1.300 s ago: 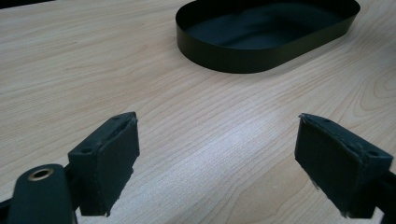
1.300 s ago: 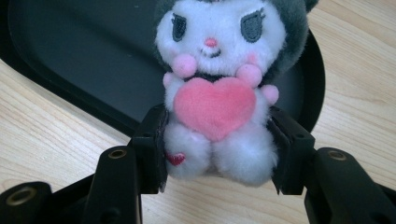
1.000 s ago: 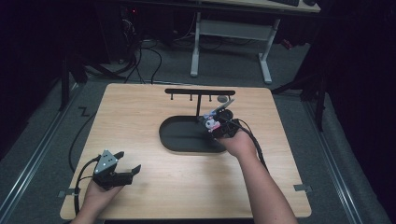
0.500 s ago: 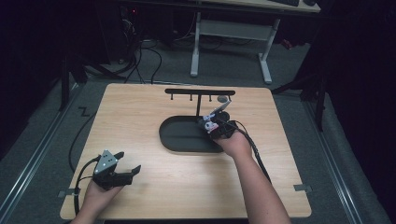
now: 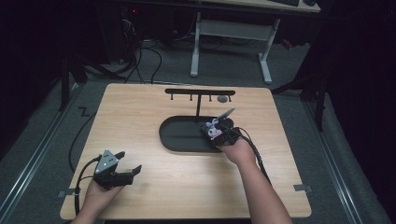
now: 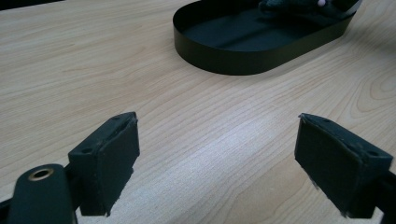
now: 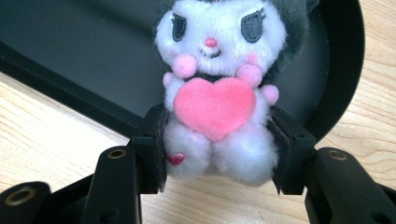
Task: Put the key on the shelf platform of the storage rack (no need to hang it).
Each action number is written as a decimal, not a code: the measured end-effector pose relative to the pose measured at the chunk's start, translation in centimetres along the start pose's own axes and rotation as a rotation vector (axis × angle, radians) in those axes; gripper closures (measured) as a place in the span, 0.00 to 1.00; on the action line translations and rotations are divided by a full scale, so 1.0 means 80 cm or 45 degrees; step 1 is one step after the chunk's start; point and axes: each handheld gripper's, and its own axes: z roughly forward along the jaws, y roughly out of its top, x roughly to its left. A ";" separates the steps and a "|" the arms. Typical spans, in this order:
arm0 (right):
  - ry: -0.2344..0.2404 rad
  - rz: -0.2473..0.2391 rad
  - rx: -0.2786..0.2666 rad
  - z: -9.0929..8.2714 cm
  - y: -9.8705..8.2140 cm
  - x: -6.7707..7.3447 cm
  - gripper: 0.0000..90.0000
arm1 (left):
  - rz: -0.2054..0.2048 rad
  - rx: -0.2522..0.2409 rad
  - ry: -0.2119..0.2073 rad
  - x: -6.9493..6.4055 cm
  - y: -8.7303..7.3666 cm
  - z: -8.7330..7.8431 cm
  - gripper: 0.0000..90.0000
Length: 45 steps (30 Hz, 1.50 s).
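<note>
Right gripper view: right gripper [image 7: 217, 154] pinches plush toy [image 7: 219, 88], ears cut off at top | left gripper [image 6: 217, 163] spread over wooden table [image 6: 93, 70] | black tray [image 6: 219, 58] upper right

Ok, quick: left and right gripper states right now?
Left gripper: open, holding nothing, low over the table.
Right gripper: closed on the plush toy, at the black tray's edge.
</note>
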 end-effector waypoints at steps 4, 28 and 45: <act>0.016 0.014 -0.009 0.002 0.003 0.000 0.52 | 0.001 0.000 -0.001 0.000 0.000 0.000 0.16; 0.061 0.026 -0.087 0.001 0.015 0.005 0.27 | 0.004 0.005 -0.006 0.000 0.000 0.001 0.16; 0.040 -0.018 -0.127 -0.024 -0.002 0.009 0.28 | 0.009 0.008 -0.019 -0.003 0.000 0.001 0.16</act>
